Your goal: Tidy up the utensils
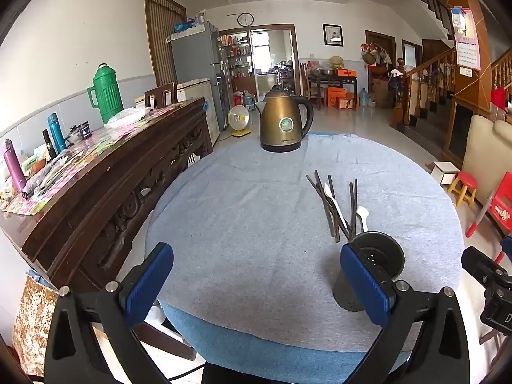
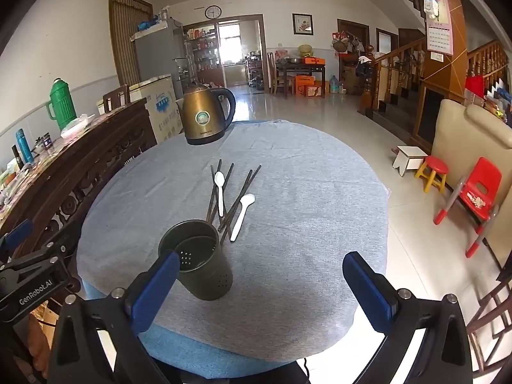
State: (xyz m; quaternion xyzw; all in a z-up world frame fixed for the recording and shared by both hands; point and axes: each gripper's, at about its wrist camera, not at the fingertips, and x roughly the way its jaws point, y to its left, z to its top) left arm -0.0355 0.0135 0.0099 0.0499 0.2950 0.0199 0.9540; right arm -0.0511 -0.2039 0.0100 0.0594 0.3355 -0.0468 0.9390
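A dark metal utensil holder (image 2: 198, 262) stands upright on the grey-clothed round table (image 2: 304, 198); it also shows in the left wrist view as the holder (image 1: 377, 256). Just behind it lie several dark chopsticks (image 2: 236, 195) and two white spoons (image 2: 220, 192) (image 2: 242, 212) in a loose pile; the left wrist view shows the chopsticks (image 1: 329, 204) and a spoon (image 1: 363, 216). My left gripper (image 1: 256, 284) is open over the near table edge, the holder behind its right finger. My right gripper (image 2: 260, 291) is open too, the holder by its left finger. Nothing is between either pair of fingers.
A bronze electric kettle (image 2: 204, 115) stands at the table's far side. A long carved wooden sideboard (image 1: 105, 172) with flasks and clutter runs along the left. A red chair (image 2: 476, 195) and small stools (image 2: 432, 172) stand on the tiled floor at right.
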